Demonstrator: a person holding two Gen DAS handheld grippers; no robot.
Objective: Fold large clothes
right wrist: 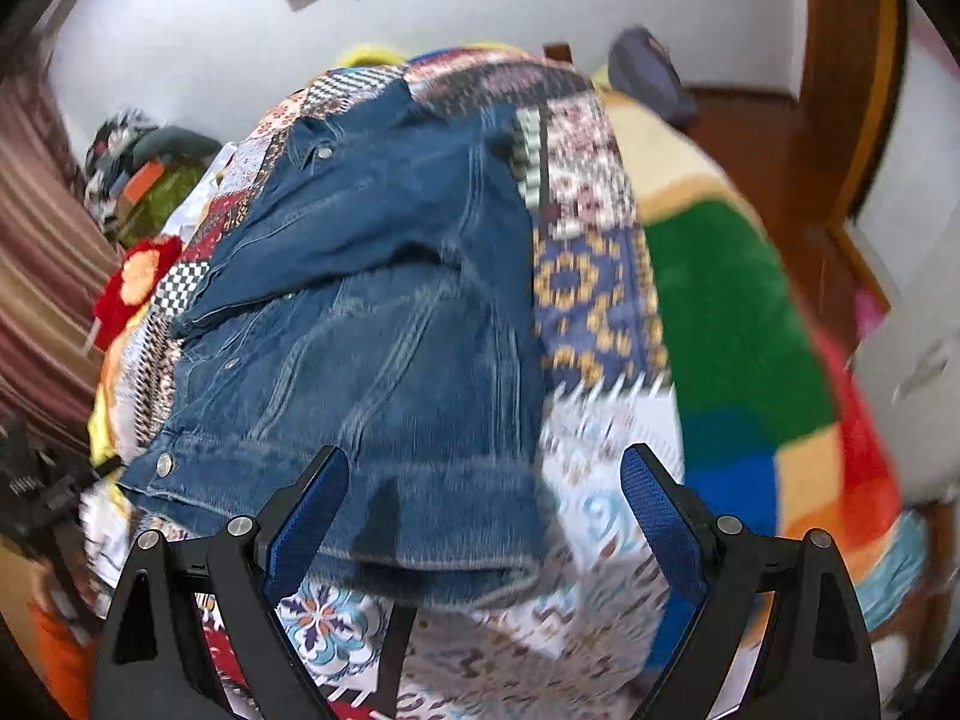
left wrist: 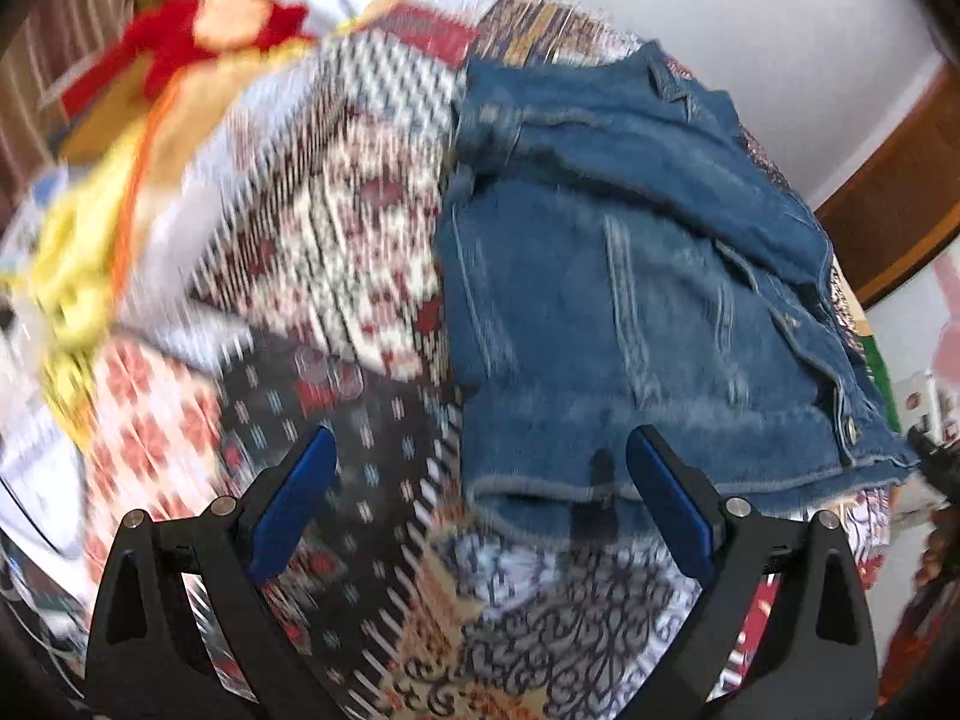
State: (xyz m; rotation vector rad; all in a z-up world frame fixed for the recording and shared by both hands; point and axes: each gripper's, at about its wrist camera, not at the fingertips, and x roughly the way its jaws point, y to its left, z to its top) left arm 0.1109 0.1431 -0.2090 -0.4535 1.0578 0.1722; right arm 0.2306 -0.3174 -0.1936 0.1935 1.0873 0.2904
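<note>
Denim jacket [left wrist: 630, 300] lying on the patchwork quilt [left wrist: 336, 276], partly folded: a sleeve laid across the upper body, hem toward both cameras, buttoned placket along the edge nearest the left gripper's far side. Left gripper [left wrist: 480, 480] wide open, nothing between the pads, hovering over the hem's left corner; right pad over denim, left pad over quilt. Right gripper [right wrist: 486, 492] also wide open and empty, hovering over the hem [right wrist: 420, 516] near the jacket's right corner. No contact visible from either; both views motion-blurred, so exact clearance unclear. Handling guess: heavy for cloth, stiff-ish denim, holds a crease, won't slide much on the quilt, not fragile. Thick doubled seams at hem and placket, so wide jaws needed and a firm pinch. Metal buttons [right wrist: 163, 463] near the left hem corner: best avoided under the pads, poor grip there. Best hold probably the two hem corners, one per gripper, through all layers, then lift and carry toward the collar [right wrist: 312, 138] for the next fold. Risk: grabbing quilt along with denim, since it lies flush underneath.
</note>
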